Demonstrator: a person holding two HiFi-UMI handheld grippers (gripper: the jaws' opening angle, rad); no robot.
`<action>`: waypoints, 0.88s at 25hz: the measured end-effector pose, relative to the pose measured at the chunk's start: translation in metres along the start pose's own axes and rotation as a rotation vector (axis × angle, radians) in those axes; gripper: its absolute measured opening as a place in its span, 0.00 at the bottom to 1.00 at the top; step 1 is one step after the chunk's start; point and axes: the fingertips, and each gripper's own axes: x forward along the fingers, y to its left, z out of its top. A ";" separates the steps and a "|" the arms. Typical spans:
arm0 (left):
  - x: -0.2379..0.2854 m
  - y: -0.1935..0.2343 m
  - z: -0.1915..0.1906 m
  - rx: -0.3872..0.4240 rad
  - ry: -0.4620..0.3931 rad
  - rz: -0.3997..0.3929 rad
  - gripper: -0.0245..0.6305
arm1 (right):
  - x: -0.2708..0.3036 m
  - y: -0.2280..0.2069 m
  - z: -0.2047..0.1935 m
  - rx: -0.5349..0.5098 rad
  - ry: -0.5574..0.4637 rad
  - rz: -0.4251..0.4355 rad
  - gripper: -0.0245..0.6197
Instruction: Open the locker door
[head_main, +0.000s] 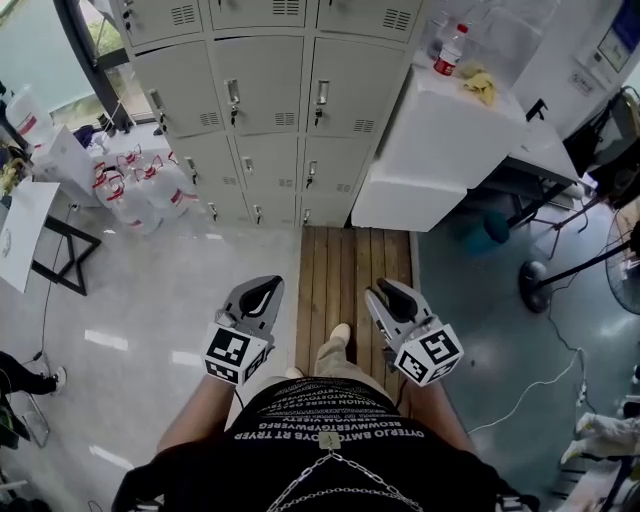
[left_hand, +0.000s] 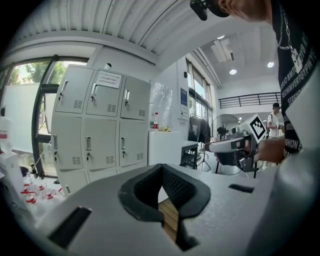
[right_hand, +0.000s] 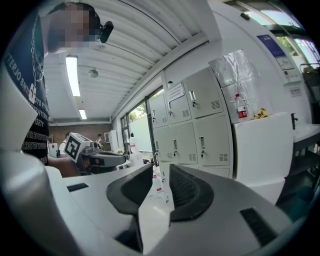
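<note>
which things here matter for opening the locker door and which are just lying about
For the job: lockers, door handles, left gripper, right gripper.

Lying about: red-capped bottle, yellow item, white cabinet, plastic jugs, floor fan.

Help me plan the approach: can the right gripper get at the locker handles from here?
Likely not yet: the right gripper, open and empty, is well short of the handles. The way looks free: only floor and wooden boards lie between.
</note>
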 end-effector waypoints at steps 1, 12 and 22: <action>0.007 0.002 0.001 0.000 0.002 0.002 0.03 | 0.003 -0.007 0.000 -0.002 0.000 0.002 0.19; 0.096 0.018 0.015 -0.014 0.022 -0.006 0.03 | 0.048 -0.082 -0.001 0.035 0.041 0.057 0.19; 0.173 0.027 0.041 -0.016 0.024 -0.014 0.03 | 0.072 -0.150 0.022 0.041 0.036 0.077 0.19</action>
